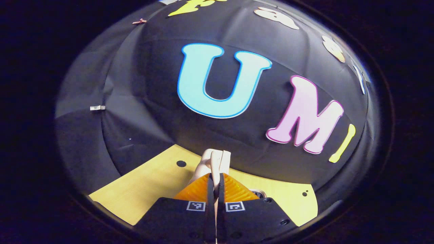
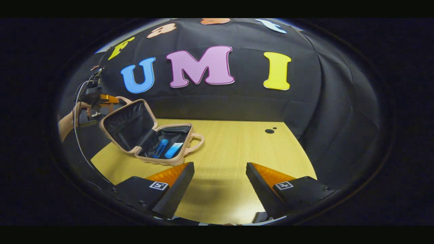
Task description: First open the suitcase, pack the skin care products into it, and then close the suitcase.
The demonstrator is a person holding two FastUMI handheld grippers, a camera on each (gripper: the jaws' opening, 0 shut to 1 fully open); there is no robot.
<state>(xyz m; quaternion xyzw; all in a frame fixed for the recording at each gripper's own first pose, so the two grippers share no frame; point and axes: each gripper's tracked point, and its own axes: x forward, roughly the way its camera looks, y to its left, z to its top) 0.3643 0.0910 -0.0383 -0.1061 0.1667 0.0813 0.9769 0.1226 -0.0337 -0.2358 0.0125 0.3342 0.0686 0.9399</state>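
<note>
A small beige suitcase [image 2: 149, 135] lies open toward the left end of a pale wooden table [image 2: 230, 149] in the right gripper view, its dark-lined lid [image 2: 127, 127] tilted up and back. Two skin care products rest side by side in the lower half: a blue bottle [image 2: 160, 148] and, just beside it, a lighter blue tube [image 2: 174, 150]. One carry handle [image 2: 197, 142] juts from the base toward the middle of the table.

At the lid's upper edge, the left gripper [image 2: 110, 99], held by a hand [image 2: 78, 110], meets the lid's handle. In the left gripper view its fingers are pressed together, pinching the beige lid handle [image 1: 214, 162] between them above the table edge.

The right gripper [image 2: 220, 184] hovers over bare tabletop near the suitcase, its jaws spread wide, holding and touching nothing. Black cloth walls back the booth.
</note>
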